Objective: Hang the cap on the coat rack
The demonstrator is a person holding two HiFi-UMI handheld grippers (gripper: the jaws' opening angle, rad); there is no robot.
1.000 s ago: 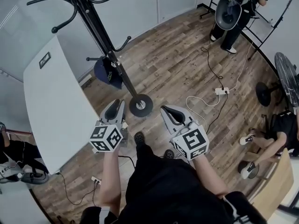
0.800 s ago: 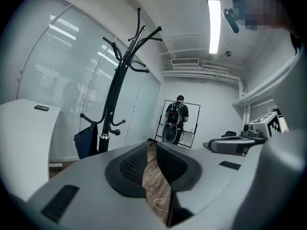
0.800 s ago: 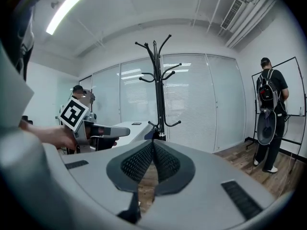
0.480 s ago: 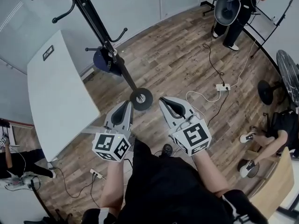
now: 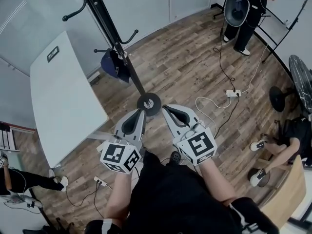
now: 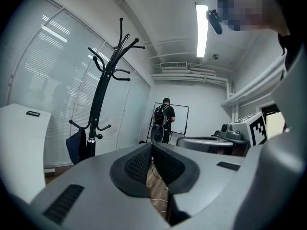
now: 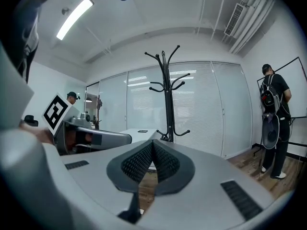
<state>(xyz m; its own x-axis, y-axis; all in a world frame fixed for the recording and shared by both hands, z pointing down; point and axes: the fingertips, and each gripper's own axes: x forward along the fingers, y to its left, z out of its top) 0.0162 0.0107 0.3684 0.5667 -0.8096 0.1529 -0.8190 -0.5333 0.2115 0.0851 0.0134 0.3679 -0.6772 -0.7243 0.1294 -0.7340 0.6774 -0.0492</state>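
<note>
The cap (image 5: 115, 66) hangs on the coat rack (image 5: 104, 23); left claw (image 5: 141, 112) and right claw (image 5: 165, 107), both clenched empty, should back off without brushing it

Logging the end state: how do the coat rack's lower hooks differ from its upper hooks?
The lower hooks are short stubs partway down the pole; the upper hooks are long curves at the top. One lower hook carries the navy cap; the upper hooks are bare. Both sets are black with ball tips.
</note>
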